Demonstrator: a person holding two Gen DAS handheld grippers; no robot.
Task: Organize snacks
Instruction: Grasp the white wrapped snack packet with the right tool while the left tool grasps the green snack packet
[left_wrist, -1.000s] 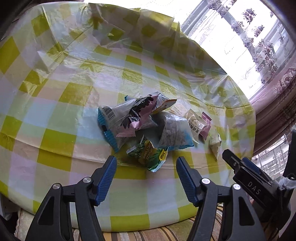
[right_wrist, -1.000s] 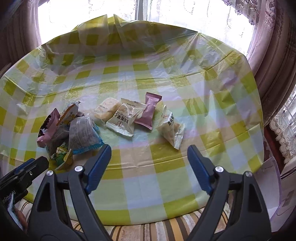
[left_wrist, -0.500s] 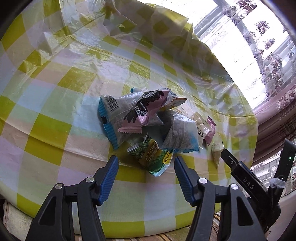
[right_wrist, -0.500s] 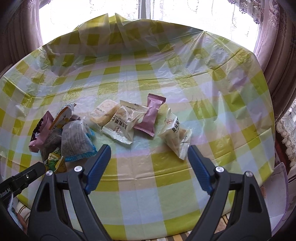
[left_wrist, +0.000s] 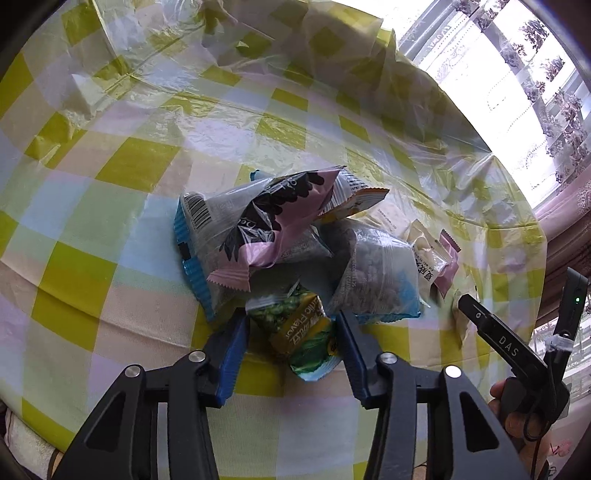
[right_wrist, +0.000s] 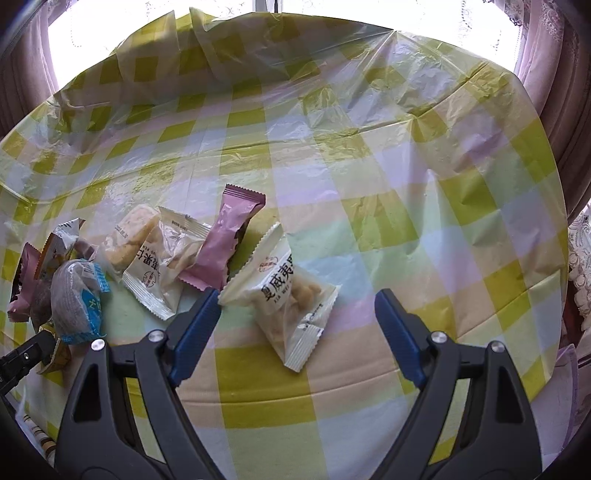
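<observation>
A pile of snack packets lies on the checked tablecloth (left_wrist: 110, 173). My left gripper (left_wrist: 291, 339) is open, its blue pads on either side of a green pea packet (left_wrist: 299, 336) at the pile's near edge. Behind it lie a pink and black packet (left_wrist: 266, 218) and a clear blue-edged packet (left_wrist: 376, 277). My right gripper (right_wrist: 295, 317) is open around a white nut packet (right_wrist: 288, 295). Left of that packet lie a pink bar (right_wrist: 225, 243), a white packet (right_wrist: 162, 266) and a yellow cake packet (right_wrist: 129, 236).
The table's near edge runs just below both grippers. The far side of the plastic cloth (right_wrist: 332, 110) is crumpled up against the window. Curtains (right_wrist: 554, 110) hang at the right. The right gripper's body (left_wrist: 509, 347) shows at the right of the left wrist view.
Both grippers have moved forward and down to the snacks. The left now straddles the green packet and has narrowed; the right now straddles the white nut packet.
</observation>
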